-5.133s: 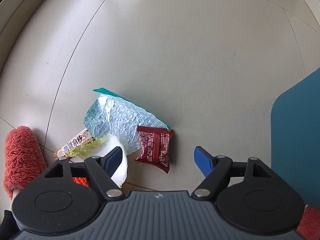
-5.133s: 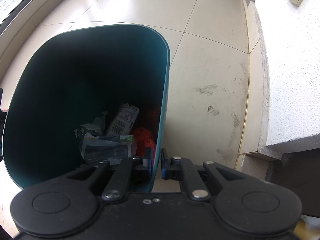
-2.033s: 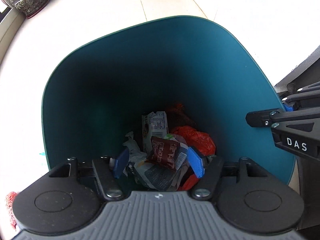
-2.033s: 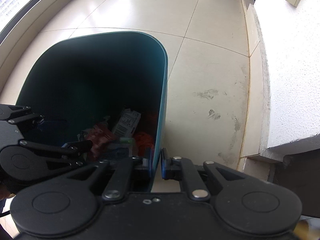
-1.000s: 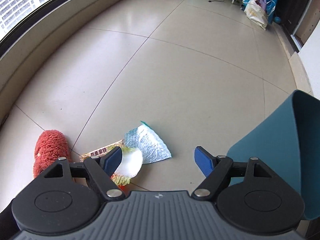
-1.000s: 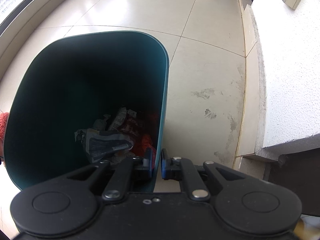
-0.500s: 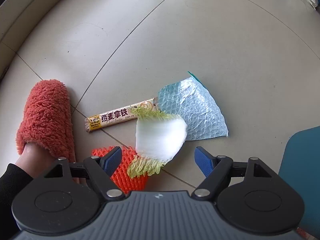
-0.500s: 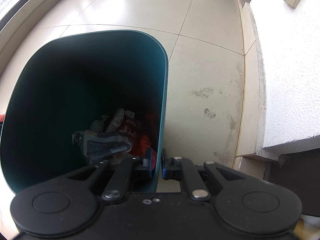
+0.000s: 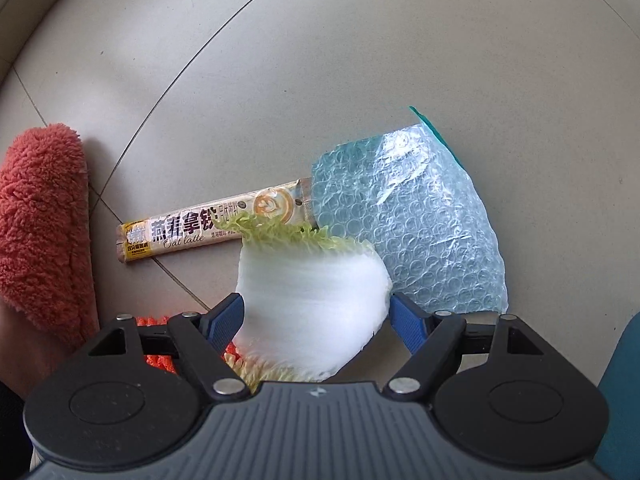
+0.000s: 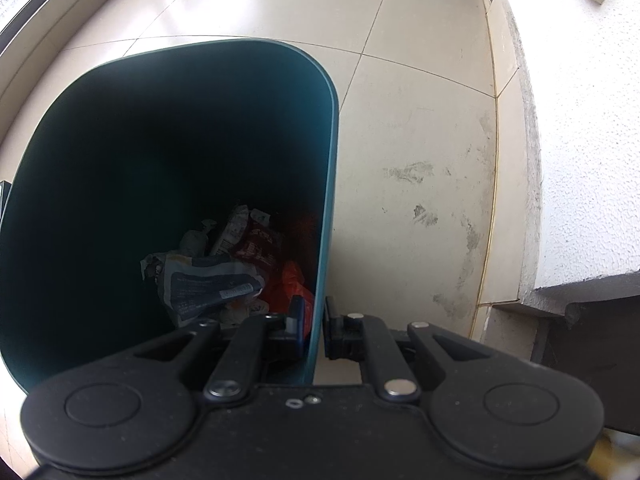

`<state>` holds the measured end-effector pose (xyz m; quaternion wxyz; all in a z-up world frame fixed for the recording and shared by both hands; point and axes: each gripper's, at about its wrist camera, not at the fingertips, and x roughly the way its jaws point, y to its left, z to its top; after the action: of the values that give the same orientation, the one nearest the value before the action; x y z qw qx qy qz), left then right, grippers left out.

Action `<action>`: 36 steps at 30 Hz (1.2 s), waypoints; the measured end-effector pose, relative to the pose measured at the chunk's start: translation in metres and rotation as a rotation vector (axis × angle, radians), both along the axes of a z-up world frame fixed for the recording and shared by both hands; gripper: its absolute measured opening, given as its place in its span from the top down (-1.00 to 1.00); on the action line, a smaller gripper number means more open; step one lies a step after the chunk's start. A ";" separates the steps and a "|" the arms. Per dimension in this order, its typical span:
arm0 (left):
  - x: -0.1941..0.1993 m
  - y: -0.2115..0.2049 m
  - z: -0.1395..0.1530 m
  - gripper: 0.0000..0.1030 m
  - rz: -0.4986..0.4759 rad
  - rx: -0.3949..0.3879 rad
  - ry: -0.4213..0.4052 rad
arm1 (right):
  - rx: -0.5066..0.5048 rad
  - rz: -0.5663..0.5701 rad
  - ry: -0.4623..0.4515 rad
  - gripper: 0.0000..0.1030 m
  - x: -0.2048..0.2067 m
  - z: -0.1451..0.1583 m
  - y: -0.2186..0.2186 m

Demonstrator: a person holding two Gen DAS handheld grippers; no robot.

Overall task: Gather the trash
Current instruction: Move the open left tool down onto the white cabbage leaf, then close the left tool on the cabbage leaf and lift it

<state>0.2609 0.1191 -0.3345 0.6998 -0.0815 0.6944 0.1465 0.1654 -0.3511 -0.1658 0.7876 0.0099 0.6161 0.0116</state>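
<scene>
Trash is split between 2 places: part of it lies at the bottom of the teal bin [image 10: 168, 168], part is on the floor [image 9: 360, 40] in front of me. Inside the bin I see a crumpled dark pouch [image 10: 208, 284], a red wrapper [image 10: 258, 250] and an orange bag [image 10: 290, 284], so that share looks done.

My right gripper [image 10: 314, 322] is pinched tight on the bin's near wall, 1 finger inside and 1 outside, steadying it.

On the floor I count 4 pieces left: a cabbage leaf [image 9: 312, 304], an oat latte stick pack [image 9: 208, 224] partly under the leaf's frilly edge, a sheet of blue bubble wrap [image 9: 412, 224] just beside the leaf, and something orange and ridged [image 9: 160, 356], mostly hidden. My left gripper [image 9: 316, 322] is spread wide, its blue fingertips on either side of the leaf, not closed on it. My orange slipper [image 9: 40, 224] stands to the left.

I judge the job roughly half finished, with the leaf next.
</scene>
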 end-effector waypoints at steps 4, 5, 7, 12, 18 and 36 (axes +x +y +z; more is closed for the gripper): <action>0.003 0.006 -0.009 -0.54 0.014 -0.003 0.010 | -0.002 -0.006 0.007 0.82 0.002 -0.003 0.001; 0.003 0.007 -0.010 -0.54 0.017 -0.006 0.011 | -0.005 -0.005 0.009 0.82 0.002 -0.003 0.002; 0.003 0.009 -0.013 -0.52 0.015 -0.014 0.017 | -0.014 -0.001 0.011 0.81 0.003 -0.004 0.004; -0.002 0.015 -0.006 0.02 0.021 -0.032 0.001 | -0.014 -0.003 0.013 0.81 0.003 -0.006 0.004; -0.009 0.005 0.019 0.73 -0.013 0.007 -0.047 | -0.016 -0.001 0.008 0.82 0.002 -0.005 0.004; -0.047 -0.051 0.175 0.74 -0.076 -0.119 -0.240 | -0.030 -0.009 -0.019 0.92 -0.003 -0.004 0.004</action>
<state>0.2143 0.0681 -0.1592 0.7768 -0.1132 0.6158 0.0678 0.1626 -0.3473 -0.1699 0.7936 0.0009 0.6085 -0.0013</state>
